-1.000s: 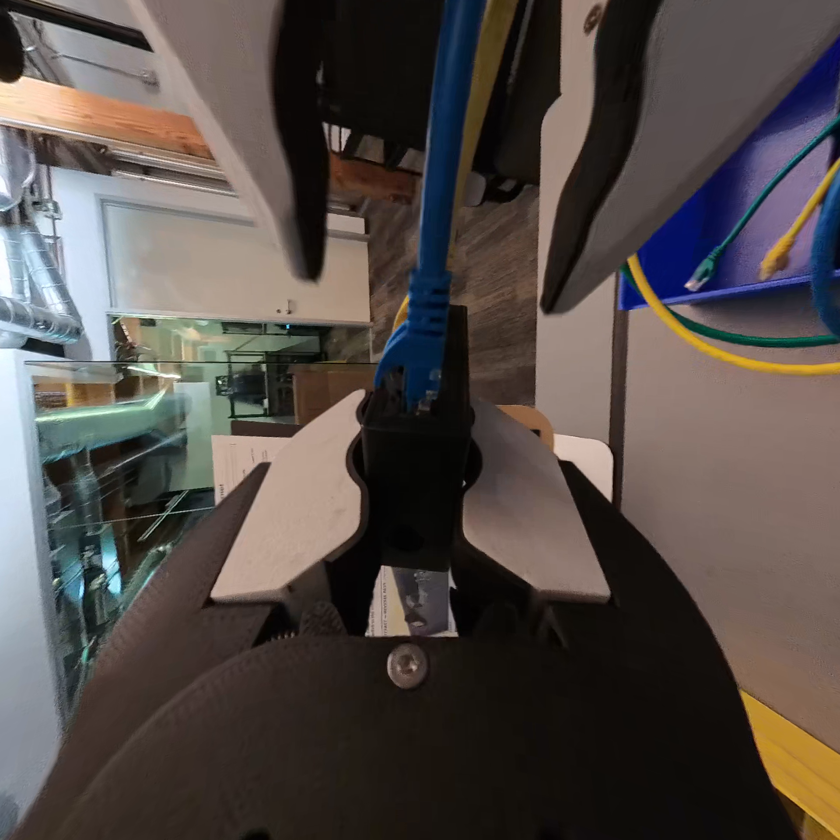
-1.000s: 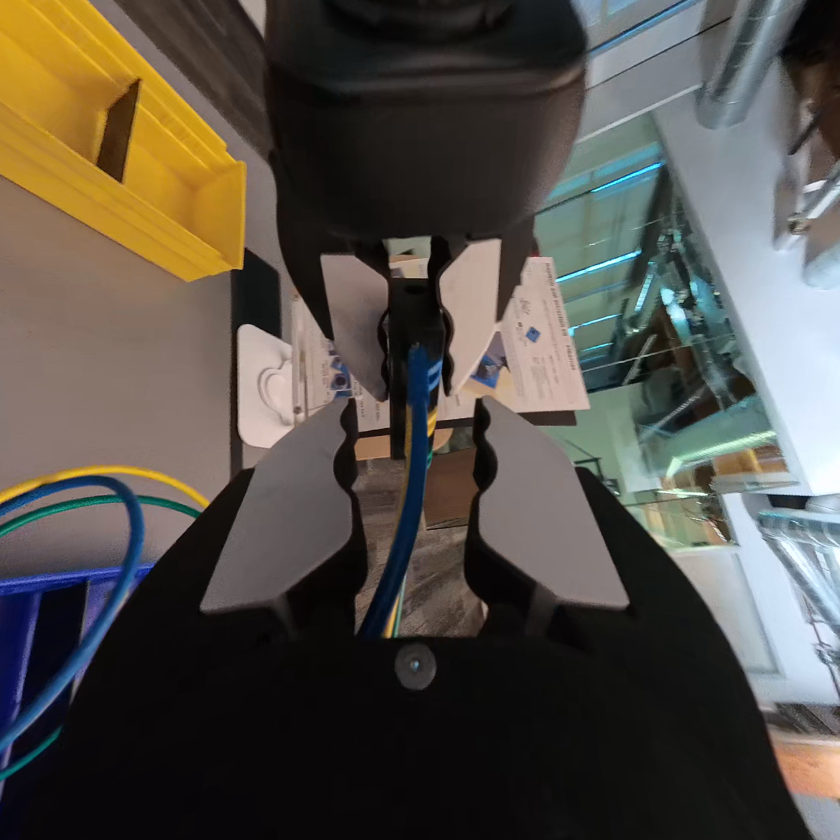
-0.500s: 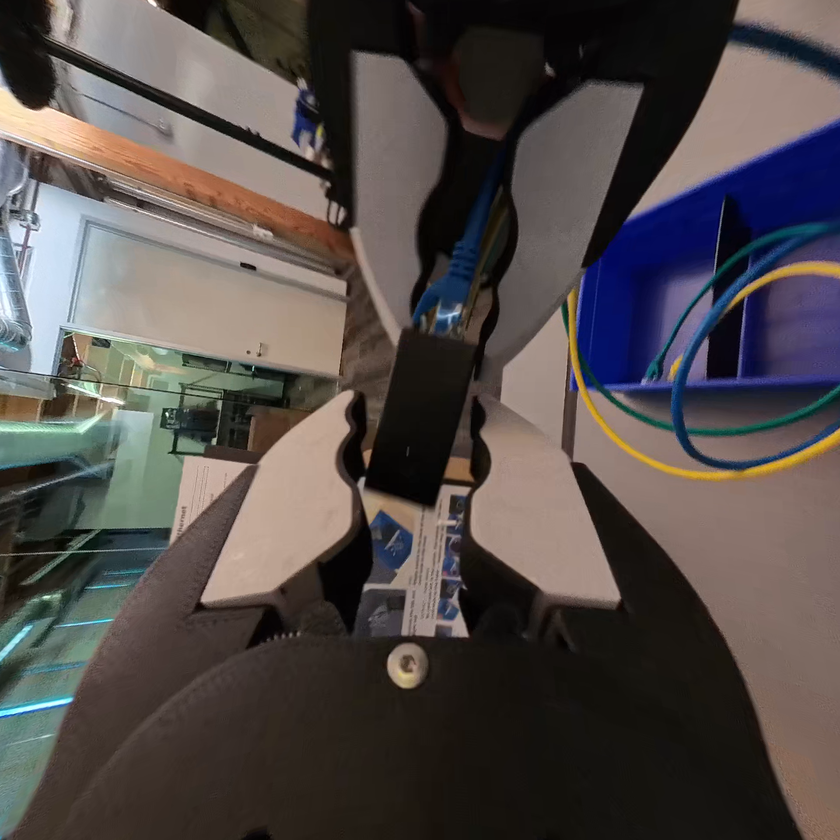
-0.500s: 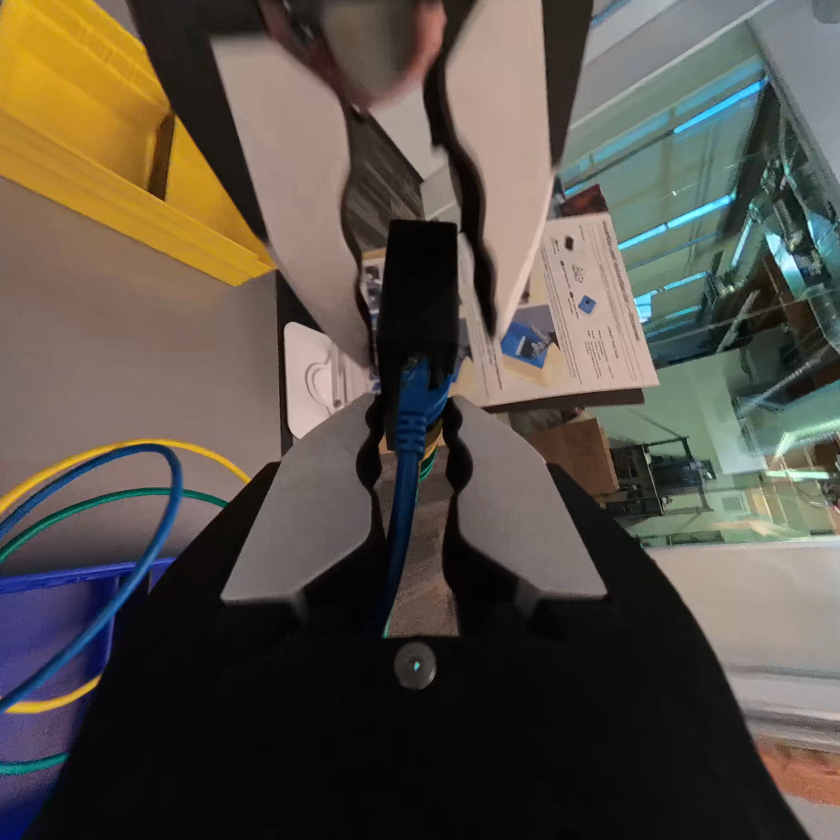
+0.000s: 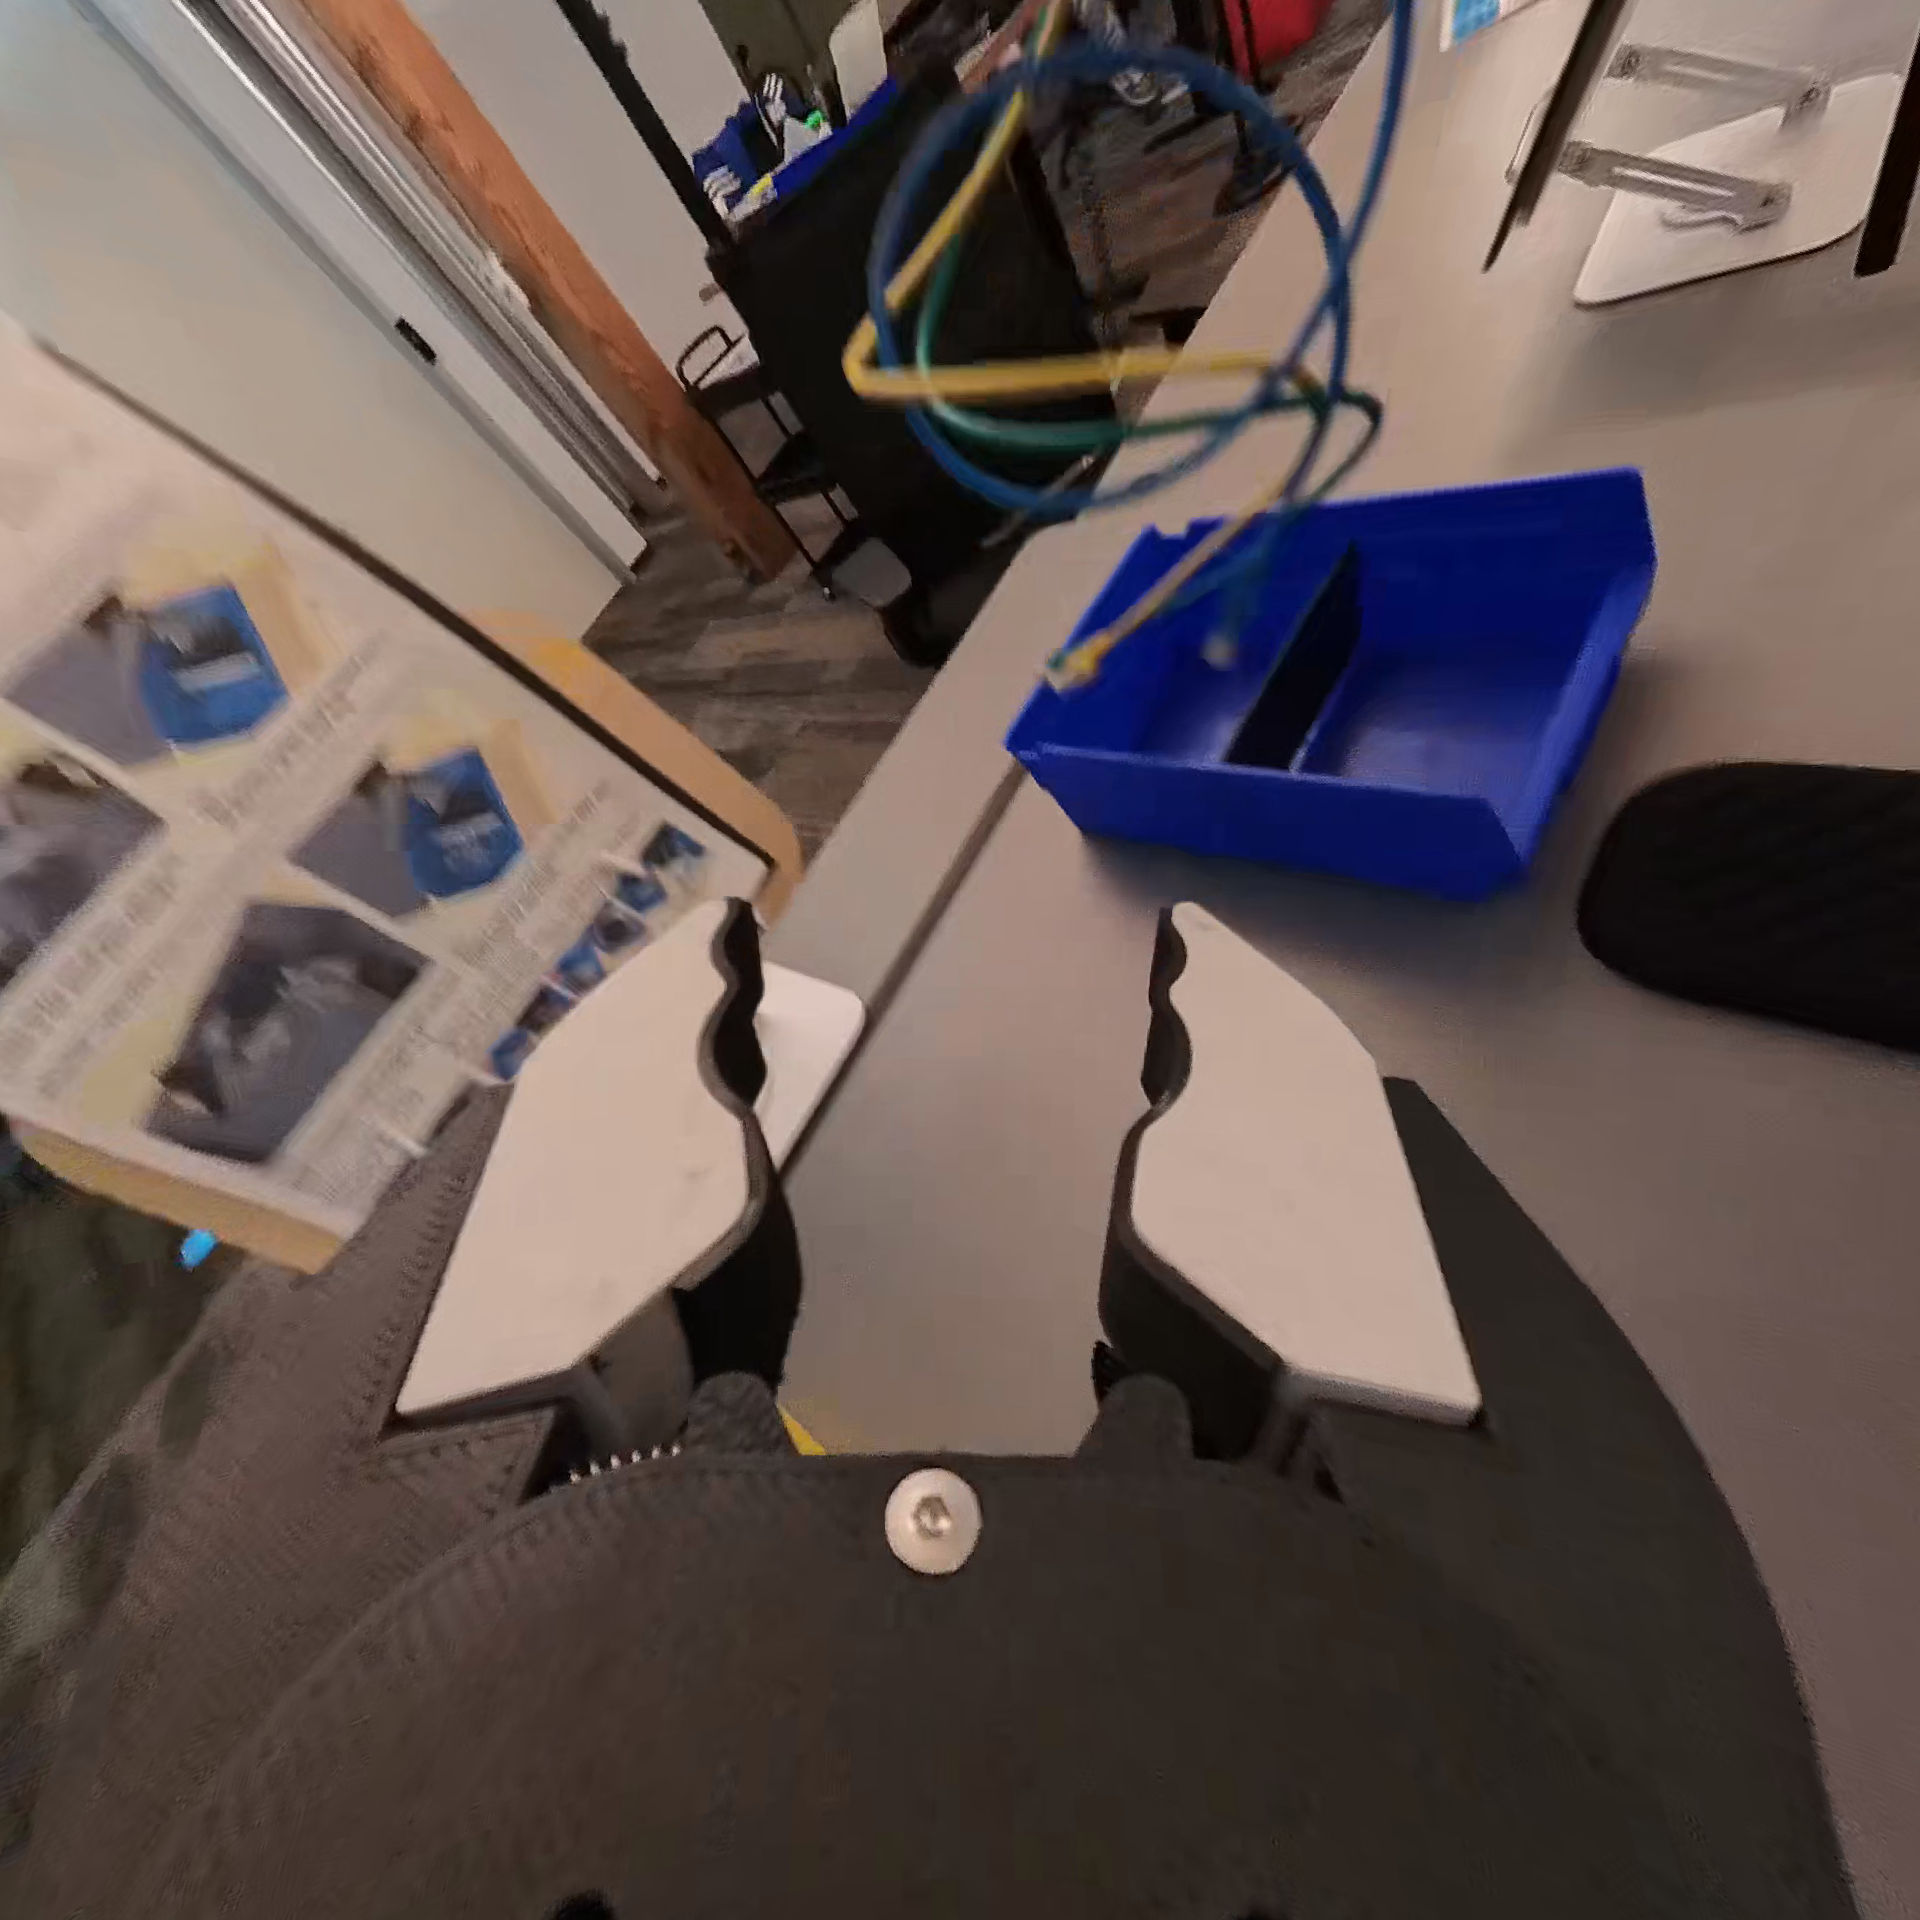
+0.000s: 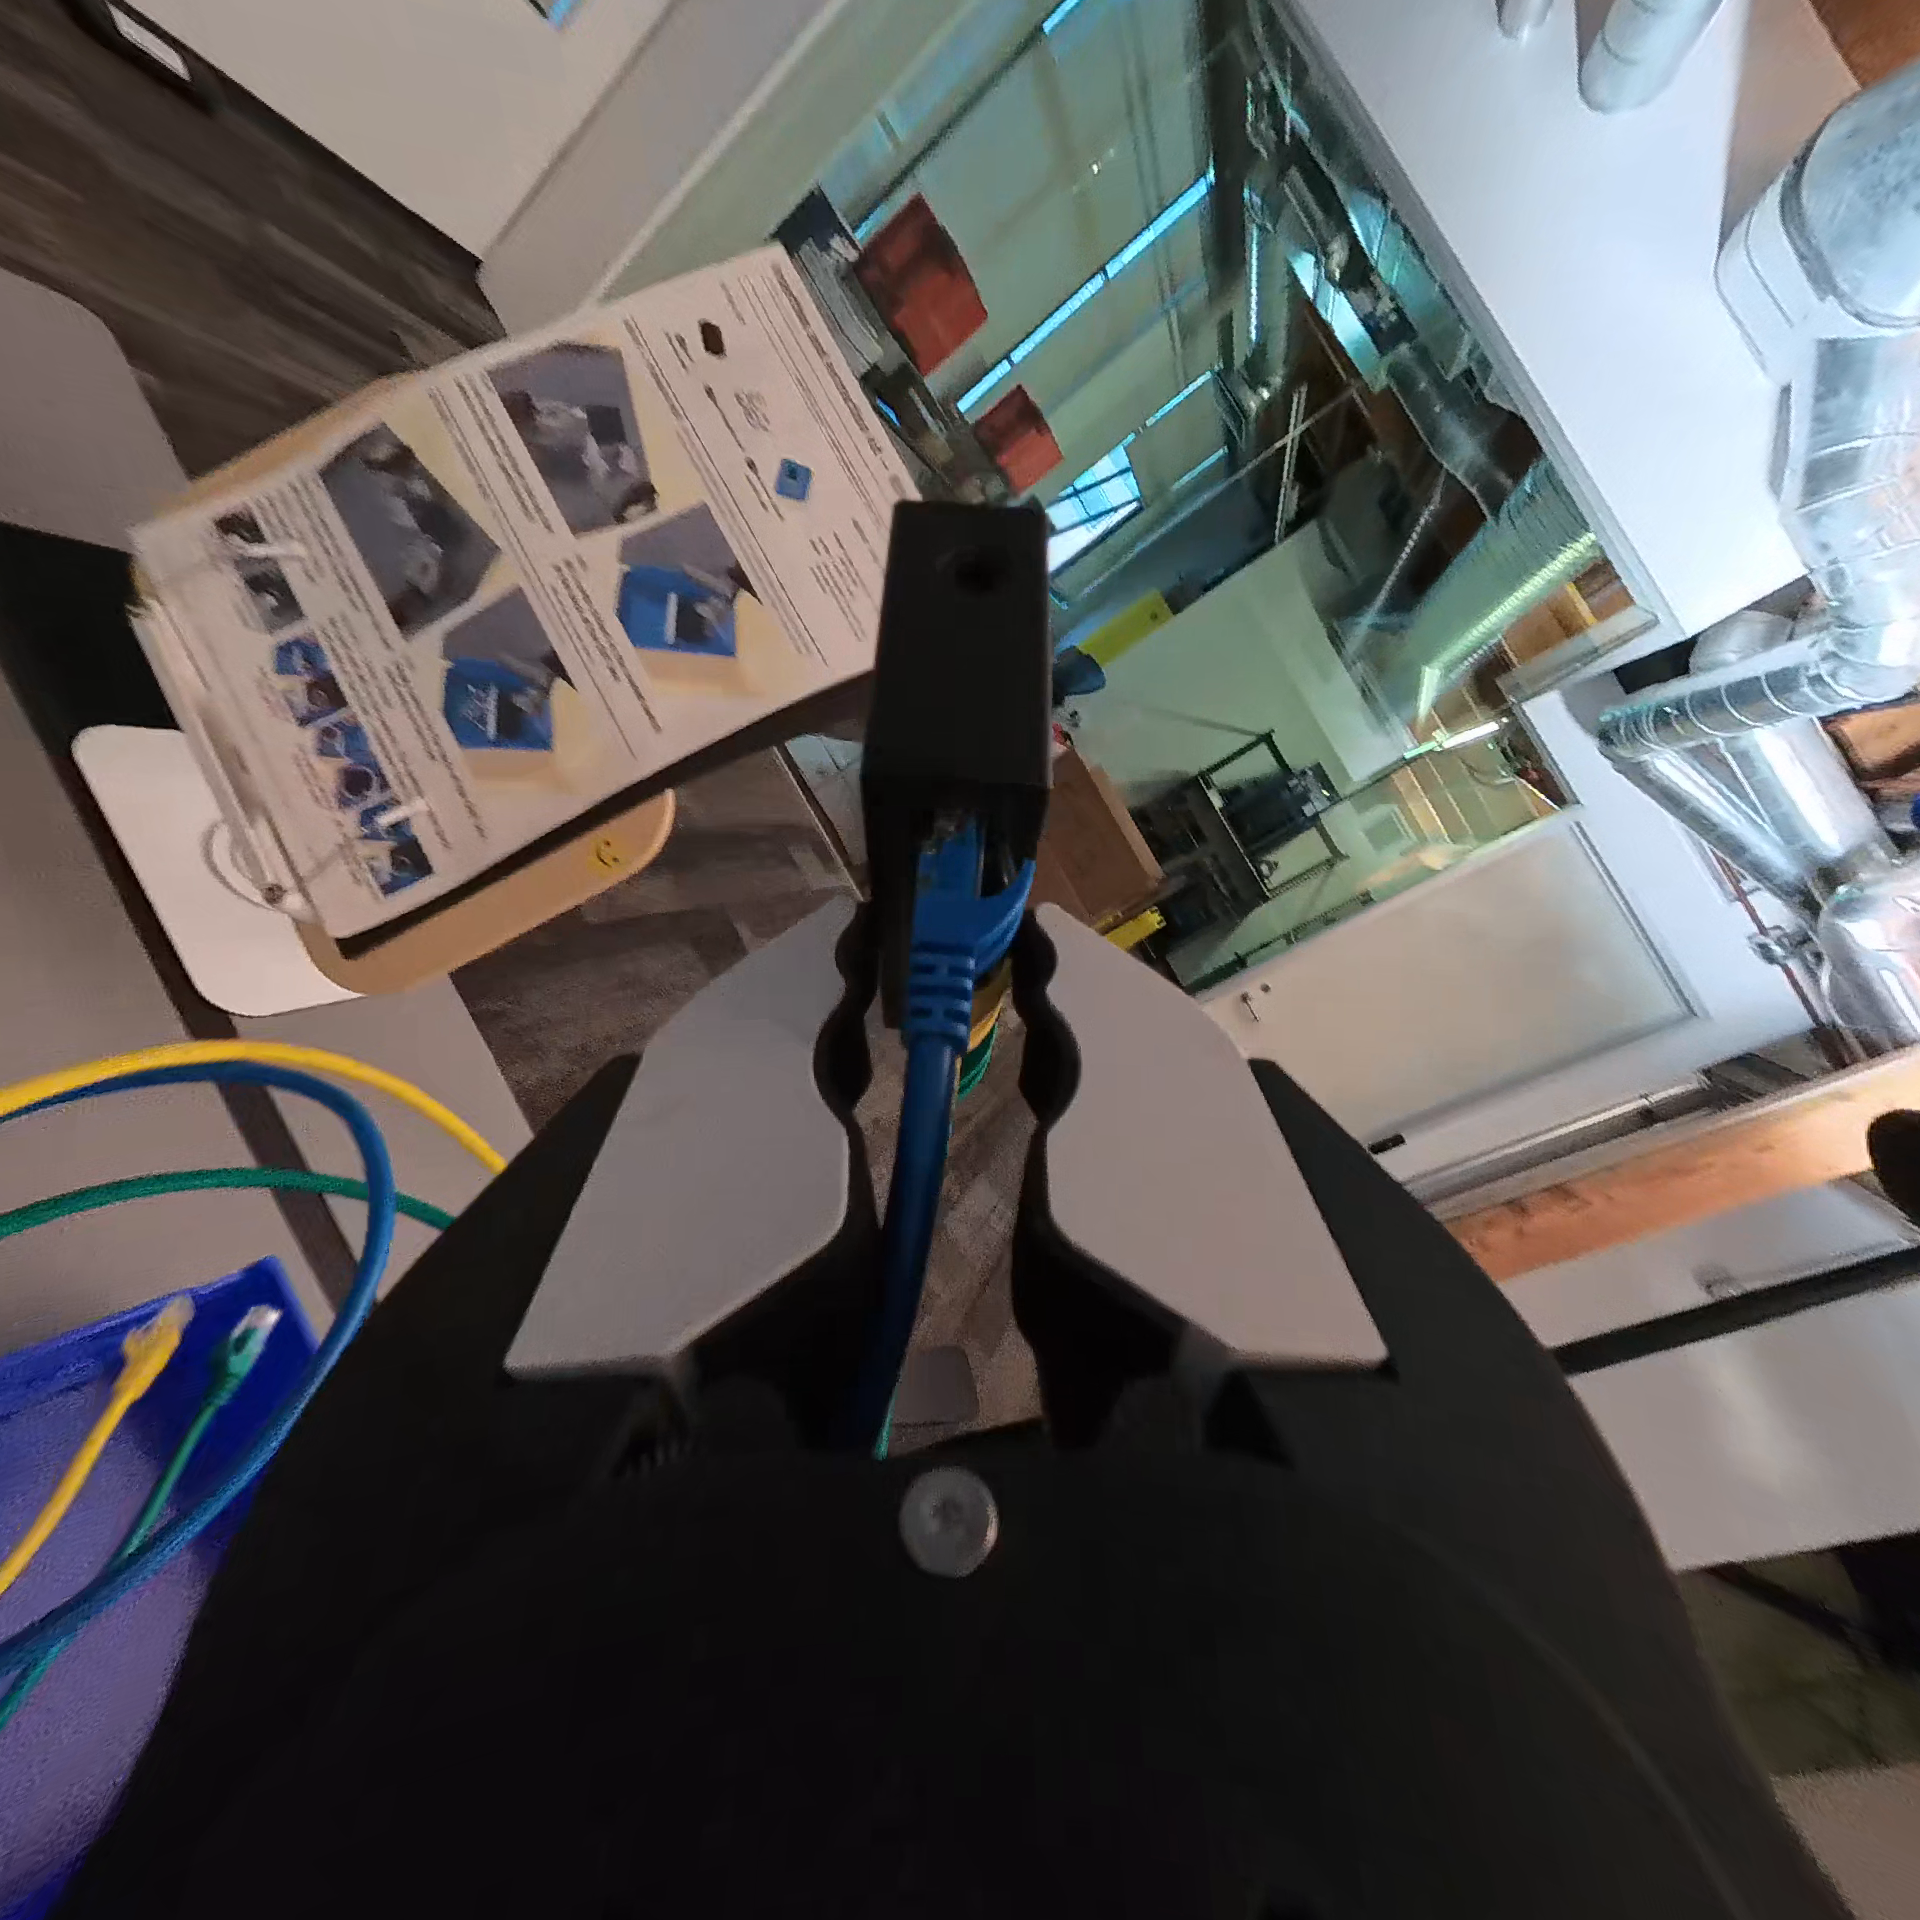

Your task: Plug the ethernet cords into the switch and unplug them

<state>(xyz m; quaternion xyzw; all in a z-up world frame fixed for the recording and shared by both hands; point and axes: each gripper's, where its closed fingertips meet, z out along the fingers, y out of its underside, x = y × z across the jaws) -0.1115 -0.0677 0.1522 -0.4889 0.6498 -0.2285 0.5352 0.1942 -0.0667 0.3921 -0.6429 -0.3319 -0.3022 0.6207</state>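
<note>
gripping switch [image 6: 958,707] in right gripper [image 6: 940,961], left gripper [image 5: 951,971] empty, apart

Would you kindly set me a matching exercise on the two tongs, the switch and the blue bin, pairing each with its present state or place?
Things:
1. left tongs
2. right tongs
3. switch
4. blue bin

States or places:
A. resting on the grey table, a divider inside
B. black, up in the air just past the fingertips
C. open, nothing between them
D. closed on the blue cord at its plug

Pairs: 1-C, 2-D, 3-B, 4-A
</note>
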